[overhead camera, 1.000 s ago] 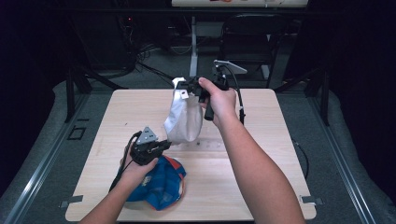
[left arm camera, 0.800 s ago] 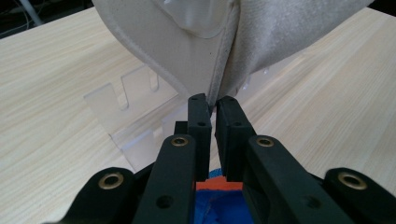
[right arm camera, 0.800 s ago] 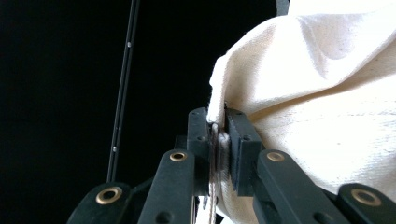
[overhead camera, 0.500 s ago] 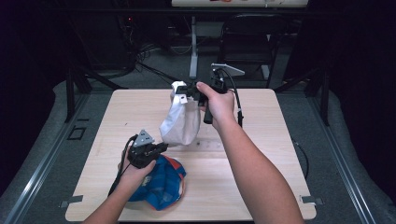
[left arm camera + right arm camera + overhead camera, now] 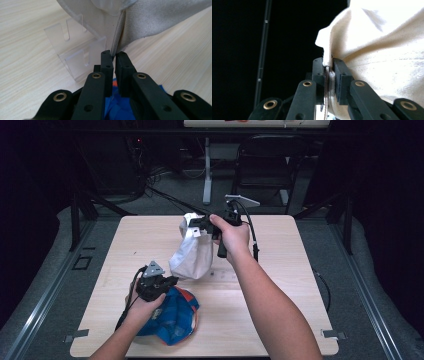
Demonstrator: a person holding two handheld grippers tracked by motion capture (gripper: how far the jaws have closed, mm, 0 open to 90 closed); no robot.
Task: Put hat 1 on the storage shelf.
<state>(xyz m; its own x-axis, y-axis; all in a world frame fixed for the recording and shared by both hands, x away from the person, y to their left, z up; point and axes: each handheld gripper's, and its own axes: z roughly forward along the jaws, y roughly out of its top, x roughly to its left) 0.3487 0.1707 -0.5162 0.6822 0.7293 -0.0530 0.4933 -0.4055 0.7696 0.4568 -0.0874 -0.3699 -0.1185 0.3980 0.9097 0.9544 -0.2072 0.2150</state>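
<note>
A white cloth cap (image 5: 192,255) hangs stretched between both grippers over the wooden table (image 5: 300,295). My right gripper (image 5: 196,225) holds its upper edge, lifted off the table; in the right gripper view the jaws (image 5: 327,62) are shut on the cap's stitched rim (image 5: 387,62). My left gripper (image 5: 172,281) sits lower and nearer to me. In the left gripper view its jaws (image 5: 114,53) are pinched on the cap's lower seam (image 5: 155,20). A blue and orange cap (image 5: 170,317) lies under my left hand, and it is also below the jaws (image 5: 117,107).
A clear acrylic stand (image 5: 75,57) sits on the table under the white cap, just beyond the left jaws. Behind the table are a dark chair (image 5: 260,165), a metal pole (image 5: 206,175) and cables on the floor.
My left gripper has slipped a little toward the near edge of the table, still on the white cap. The right hand has stayed where it was.
</note>
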